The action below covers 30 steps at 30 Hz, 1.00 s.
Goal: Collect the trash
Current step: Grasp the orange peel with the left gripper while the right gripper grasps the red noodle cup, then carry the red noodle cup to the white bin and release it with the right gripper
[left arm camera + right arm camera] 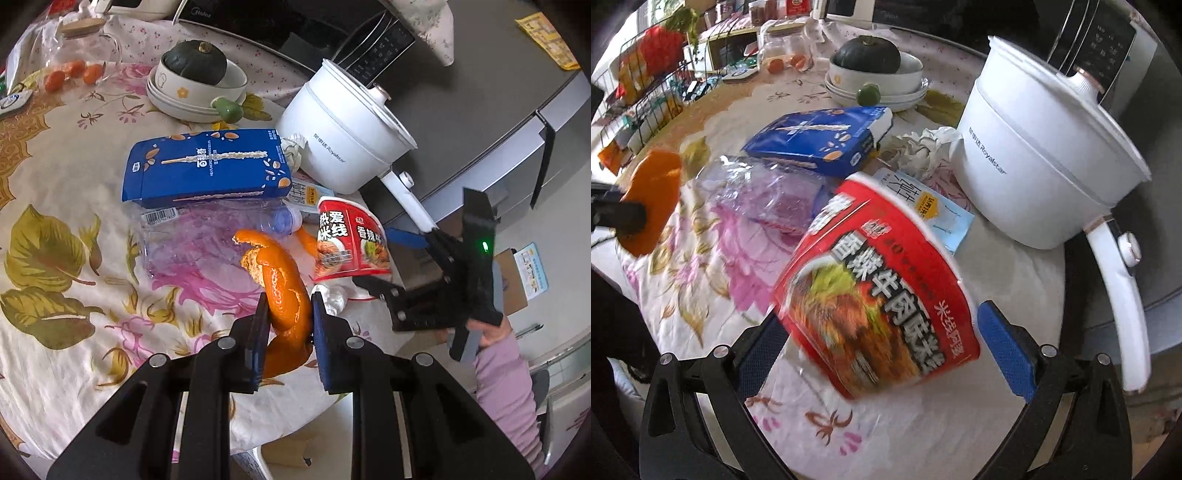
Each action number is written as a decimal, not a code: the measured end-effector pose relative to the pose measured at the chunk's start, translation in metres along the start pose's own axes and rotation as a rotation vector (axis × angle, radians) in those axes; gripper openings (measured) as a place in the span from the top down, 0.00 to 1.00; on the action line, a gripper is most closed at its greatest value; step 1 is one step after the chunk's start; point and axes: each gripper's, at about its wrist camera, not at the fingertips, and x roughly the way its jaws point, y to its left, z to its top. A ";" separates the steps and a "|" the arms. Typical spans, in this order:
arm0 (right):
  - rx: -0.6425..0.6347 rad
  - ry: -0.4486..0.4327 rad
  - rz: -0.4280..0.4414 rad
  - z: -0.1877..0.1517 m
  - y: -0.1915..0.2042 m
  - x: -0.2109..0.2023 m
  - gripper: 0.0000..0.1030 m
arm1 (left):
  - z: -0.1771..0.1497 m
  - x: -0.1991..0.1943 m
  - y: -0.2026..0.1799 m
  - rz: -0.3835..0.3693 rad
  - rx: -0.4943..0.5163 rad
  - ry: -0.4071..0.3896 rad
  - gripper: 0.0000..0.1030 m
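My left gripper (288,306) is shut on a long curl of orange peel (280,291), held above the flowered tablecloth; the peel also shows in the right wrist view (652,199). My right gripper (882,314) has its jaws wide on either side of a red instant-noodle cup (879,306), tilted and blurred; I cannot tell if the pads touch it. The cup (351,240) and right gripper (399,254) also show in the left wrist view. A blue snack box (207,166), a crushed clear plastic bottle (207,236), crumpled tissue (923,144) and a light blue wrapper (945,218) lie on the table.
A white electric pot (347,144) with a long handle stands at the table's right edge. Stacked bowls holding a dark green squash (195,62) sit behind. A glass jar (85,48) with small oranges is far left. A wire rack (646,96) stands at the table's left. A fridge (517,122) is beyond.
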 end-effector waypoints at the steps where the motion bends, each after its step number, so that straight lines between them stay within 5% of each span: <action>1: 0.008 -0.001 0.006 0.002 -0.002 0.003 0.07 | 0.000 0.000 0.001 0.004 0.001 0.000 0.78; 11: 0.131 0.031 -0.006 -0.006 -0.021 0.031 0.07 | 0.001 0.004 0.012 -0.001 -0.037 0.021 0.78; 16: 0.307 -0.067 0.058 -0.016 -0.038 0.029 0.13 | 0.001 0.004 0.012 0.002 -0.036 0.018 0.78; 30: 0.481 -0.229 0.056 -0.031 -0.039 0.011 0.18 | 0.003 -0.005 0.010 -0.013 -0.037 -0.024 0.78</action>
